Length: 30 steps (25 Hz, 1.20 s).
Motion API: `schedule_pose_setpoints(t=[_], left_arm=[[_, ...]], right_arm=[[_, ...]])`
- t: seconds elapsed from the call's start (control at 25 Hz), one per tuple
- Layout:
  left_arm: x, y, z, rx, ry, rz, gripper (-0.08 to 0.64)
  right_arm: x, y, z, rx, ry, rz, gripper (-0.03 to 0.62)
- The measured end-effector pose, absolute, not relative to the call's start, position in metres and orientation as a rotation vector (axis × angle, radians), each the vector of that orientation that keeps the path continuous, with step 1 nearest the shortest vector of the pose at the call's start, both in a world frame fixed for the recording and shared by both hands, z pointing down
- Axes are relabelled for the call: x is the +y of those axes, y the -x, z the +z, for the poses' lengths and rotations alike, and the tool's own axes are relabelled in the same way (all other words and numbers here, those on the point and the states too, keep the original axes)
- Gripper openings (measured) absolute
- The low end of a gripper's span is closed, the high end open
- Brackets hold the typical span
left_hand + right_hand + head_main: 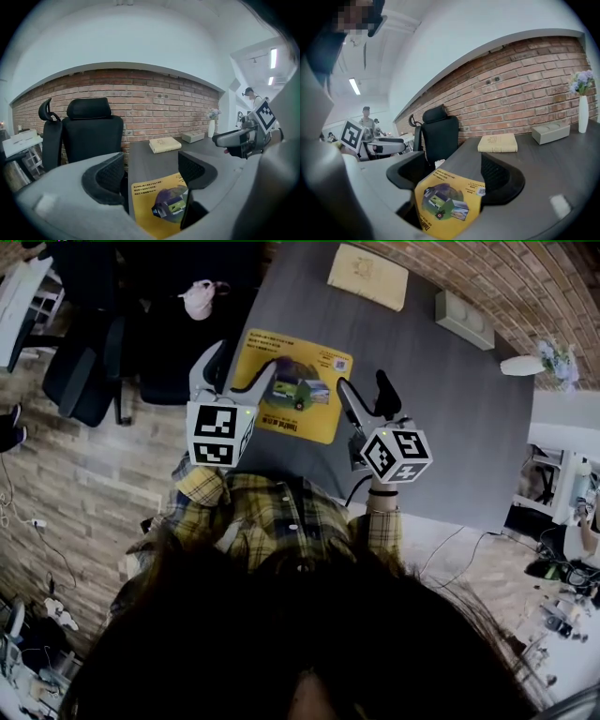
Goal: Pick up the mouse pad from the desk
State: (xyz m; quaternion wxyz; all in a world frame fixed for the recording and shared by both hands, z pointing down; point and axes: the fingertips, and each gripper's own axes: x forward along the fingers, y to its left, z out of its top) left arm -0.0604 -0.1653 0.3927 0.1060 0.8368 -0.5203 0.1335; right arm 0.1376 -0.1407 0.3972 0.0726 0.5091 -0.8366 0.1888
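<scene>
The yellow pad (pixel 295 385) lies flat on the dark grey surface (pixel 441 427), near the edge closest to the person, with its printed picture facing up. The left gripper (pixel 232 373) hovers at the pad's left end, with one finger out past the pad's left edge and the other above its near-left corner. Its fingers (pixel 108 177) stand wide apart and clamp nothing. In the left gripper view the pad shows in the gap between them, lower down on the surface. The right gripper (pixel 367 395) is at the pad's right end, with one finger over the pad's right edge and the other just beyond it, above bare surface. Its fingers (pixel 502 180) are also spread wide and hold nothing, and in the right gripper view the pad shows between and below them. Whether either gripper touches the pad cannot be told. Beyond the pad, toward the brick wall, a beige book (pixel 367 276) lies flat on the surface. To the right of it, farther from the pad, sits a grey box (pixel 464 320), and farther right again stands a white vase (pixel 522 365) with pale flowers. Left of the pad, off the surface, stands a black chair (pixel 91 136) with a pale bundle (pixel 199 298) on its seat. On the near side of the pad, a plaid sleeve (pixel 202 486) runs into the back of the left gripper.
</scene>
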Motion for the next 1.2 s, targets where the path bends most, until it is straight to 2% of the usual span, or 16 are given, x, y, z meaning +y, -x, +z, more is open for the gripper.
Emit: schedule_pose_setpoints(t=[0.6,1.2], left_arm=[[-0.192,0.046,0.415,-1.372,-2.53,0.487,0.356],[-0.192,0.055,0.498,-1.285,-2.371,0.661,0.356]], right_arm=[[-0.147,-0.146,0.412,-2.411,-1.636,0.645,0.353],[-0.157,-0.146,0.459,-2.353,-1.577,0.811,0.351]])
